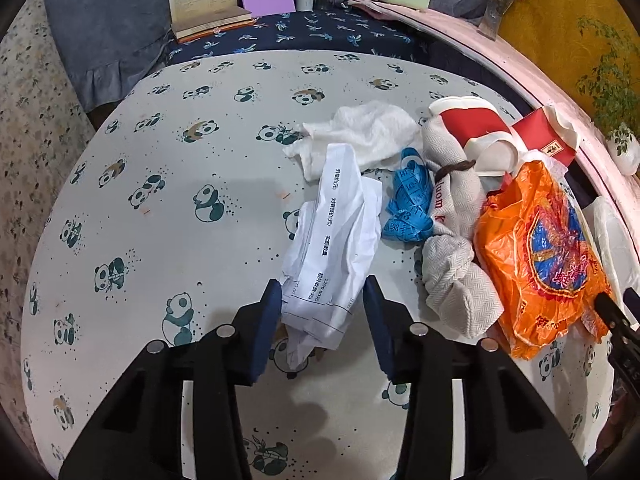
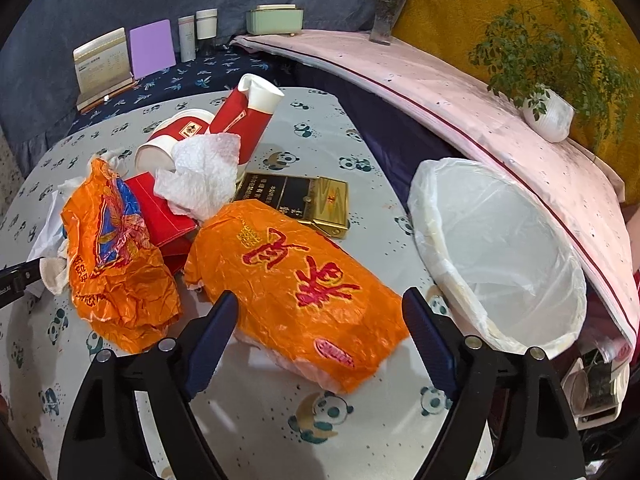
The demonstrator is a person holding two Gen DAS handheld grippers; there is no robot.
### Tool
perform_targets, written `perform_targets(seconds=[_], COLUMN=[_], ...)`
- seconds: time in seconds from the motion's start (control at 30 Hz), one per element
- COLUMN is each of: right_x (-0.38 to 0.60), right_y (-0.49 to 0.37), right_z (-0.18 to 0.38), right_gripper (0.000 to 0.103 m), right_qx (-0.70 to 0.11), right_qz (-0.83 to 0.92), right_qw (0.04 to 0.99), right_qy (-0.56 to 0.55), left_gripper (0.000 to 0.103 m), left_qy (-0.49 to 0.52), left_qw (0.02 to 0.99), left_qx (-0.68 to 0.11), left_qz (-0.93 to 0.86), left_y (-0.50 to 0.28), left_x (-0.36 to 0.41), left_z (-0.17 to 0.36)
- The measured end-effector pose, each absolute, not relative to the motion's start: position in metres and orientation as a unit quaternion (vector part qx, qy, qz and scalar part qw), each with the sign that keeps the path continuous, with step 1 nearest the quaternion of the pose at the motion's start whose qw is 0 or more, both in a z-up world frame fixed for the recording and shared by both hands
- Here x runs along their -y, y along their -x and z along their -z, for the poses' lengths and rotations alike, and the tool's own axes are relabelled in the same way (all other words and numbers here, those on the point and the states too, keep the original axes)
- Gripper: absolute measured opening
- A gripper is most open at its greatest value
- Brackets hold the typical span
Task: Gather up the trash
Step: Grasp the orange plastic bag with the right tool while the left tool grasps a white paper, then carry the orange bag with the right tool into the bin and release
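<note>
Blue-padded L gripper point(image 1: 323, 322) spread wide, straddling near end of crumpled white printed paper sheet point(image 1: 334, 240); pads not touching it as far as visible. Paper lies on panda-print tablecloth point(image 1: 160, 200). To its R: blue measuring tape point(image 1: 410, 204), grey knit cloth point(image 1: 452, 248), then crinkled orange plastic bag point(image 1: 536, 256).

R gripper point(image 2: 320, 322) also open, a flat orange plastic wrapper with red characters point(image 2: 296, 280) between its fingers, ungripped. White-lined round trash bin point(image 2: 500, 256) just R of it. Behind: black-gold box point(image 2: 300, 200), white tissue point(image 2: 200, 176), red paper cups point(image 2: 224, 124).
</note>
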State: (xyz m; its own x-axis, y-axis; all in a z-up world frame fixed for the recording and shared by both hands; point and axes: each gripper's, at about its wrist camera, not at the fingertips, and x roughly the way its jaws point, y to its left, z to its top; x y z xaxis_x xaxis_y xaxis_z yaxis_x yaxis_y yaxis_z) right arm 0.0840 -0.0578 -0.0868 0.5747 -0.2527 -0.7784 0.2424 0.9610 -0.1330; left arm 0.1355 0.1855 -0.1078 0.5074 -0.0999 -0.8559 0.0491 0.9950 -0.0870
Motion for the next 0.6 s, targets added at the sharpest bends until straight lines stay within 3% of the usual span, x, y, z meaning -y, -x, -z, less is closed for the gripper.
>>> perform_targets(seconds=[0.3, 0.47, 0.6], right_x=[0.046, 0.048, 0.055], right_y=[-0.099, -0.098, -0.094], right_z=[0.105, 0.11, 0.103], right_gripper=[0.079, 0.052, 0.04], right_qx=[-0.453, -0.45, -0.443], right_qz=[0.119, 0.116, 0.111], right_qw=[0.883, 0.885, 0.889], right_qy=[0.03, 0.035, 0.018], left_gripper=[0.04, 0.039, 0.039], left_qy=[0.035, 0.038, 0.038], left_qw=[0.87, 0.876, 0.885], left_qx=[-0.489, -0.478, -0.463], left_qz=[0.042, 0.042, 0.044], left_y=[-0.128, -0.121, -0.114], left_x=[-0.189, -0.188, -0.186], left_z=[0.099, 0.086, 0.07])
